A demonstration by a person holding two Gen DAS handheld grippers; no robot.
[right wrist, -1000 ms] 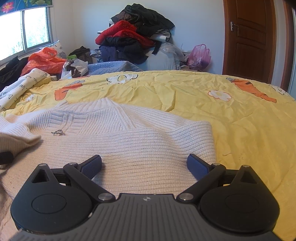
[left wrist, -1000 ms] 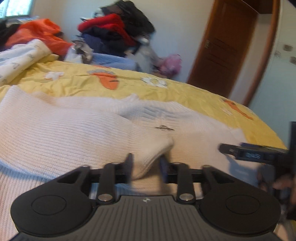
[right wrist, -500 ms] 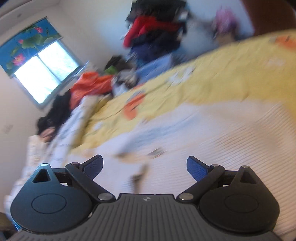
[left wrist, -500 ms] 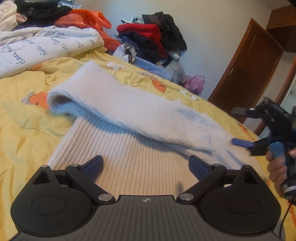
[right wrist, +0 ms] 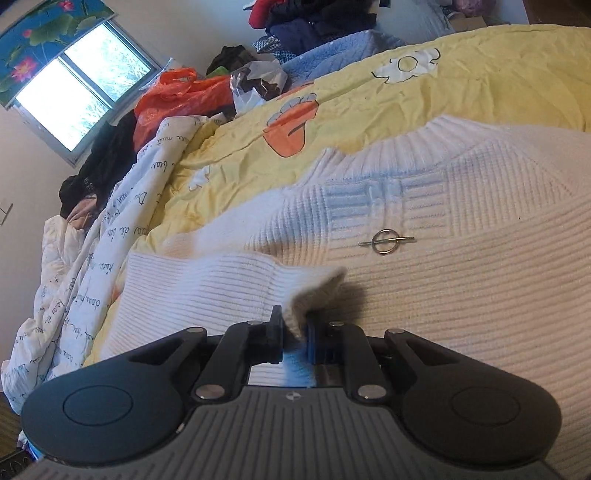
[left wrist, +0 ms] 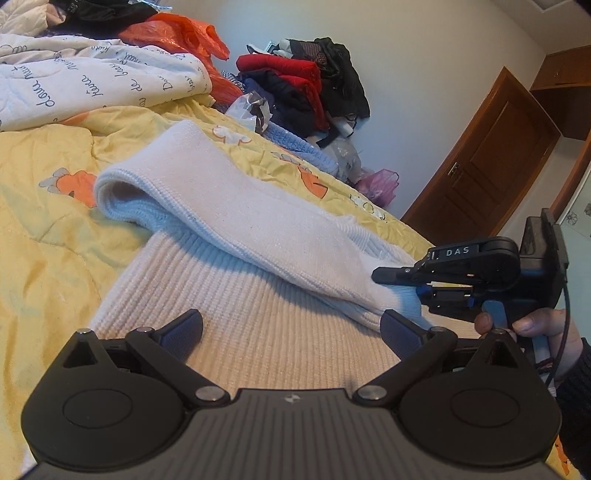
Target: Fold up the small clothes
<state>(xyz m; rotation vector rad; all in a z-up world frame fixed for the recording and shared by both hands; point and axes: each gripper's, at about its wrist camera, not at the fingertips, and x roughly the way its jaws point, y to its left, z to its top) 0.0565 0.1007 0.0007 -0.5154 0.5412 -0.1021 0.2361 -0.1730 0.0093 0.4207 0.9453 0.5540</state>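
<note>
A cream ribbed knit sweater [left wrist: 258,325] lies flat on the yellow bedspread [left wrist: 44,236]. Its sleeve [left wrist: 236,218] is folded across the body. My left gripper [left wrist: 291,325] is open and empty, low over the sweater's hem. My right gripper [right wrist: 294,334] is shut on the sleeve cuff [right wrist: 306,291]; it also shows in the left wrist view [left wrist: 402,280] at the right, held by a hand. A small metal ring pin [right wrist: 386,240] sits on the sweater's chest [right wrist: 461,258].
A white quilt with script print [left wrist: 92,81] lies at the bed's left. An orange bag [left wrist: 177,33] and a pile of red and dark clothes [left wrist: 306,85] stand at the back. A brown door [left wrist: 491,173] is at the right.
My left gripper let go of the sleeve, opened and drew back to the hem. My right gripper swung left and closed on the sleeve cuff.
</note>
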